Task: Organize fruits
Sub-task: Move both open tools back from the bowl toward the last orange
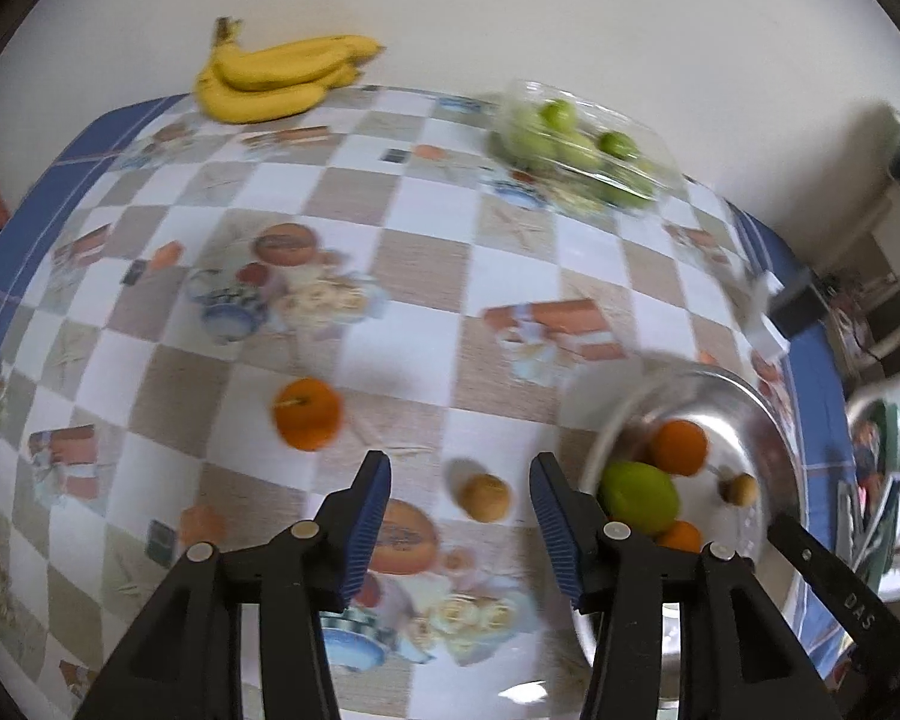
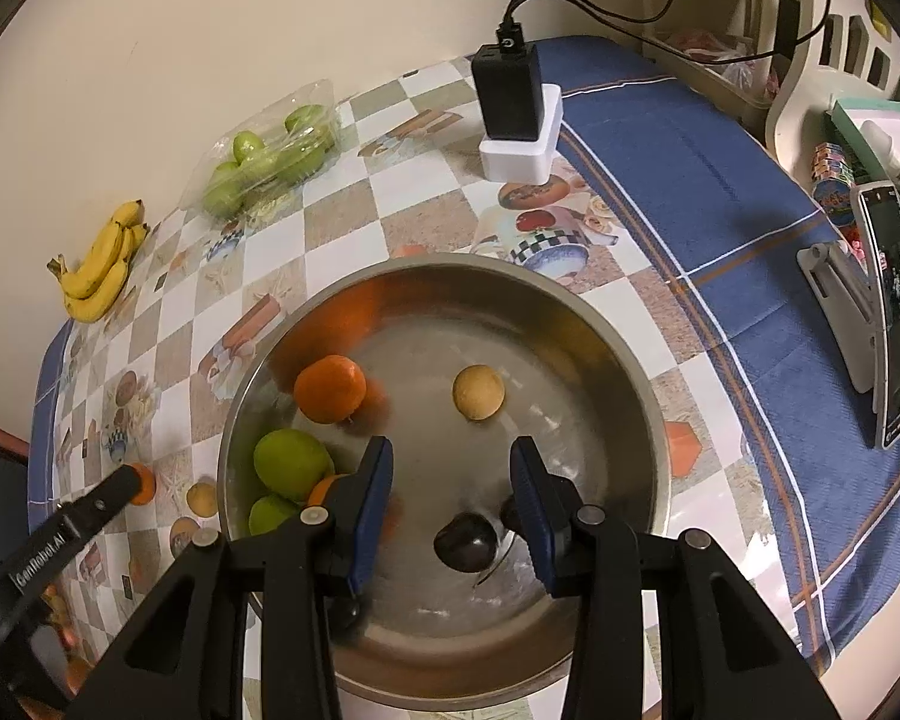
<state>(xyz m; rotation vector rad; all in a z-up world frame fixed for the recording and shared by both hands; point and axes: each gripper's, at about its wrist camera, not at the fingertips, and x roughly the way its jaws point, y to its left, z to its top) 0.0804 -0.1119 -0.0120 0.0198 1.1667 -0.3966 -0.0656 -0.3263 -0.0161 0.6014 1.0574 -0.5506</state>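
My left gripper hangs open over the checked tablecloth. A small tan fruit lies on the cloth just below the gap between its fingers, untouched. An orange sits on the cloth to its left. My right gripper stands open above the steel bowl, holding nothing. In the bowl lie an orange, a tan round fruit, two green fruits, a half-hidden orange and a dark fruit. That dark fruit rests on the bowl floor between the right fingers, with gaps either side.
A bunch of bananas and a clear plastic box of green fruits lie by the back wall. A black charger on a white block stands behind the bowl. A phone on a stand is at the right table edge.
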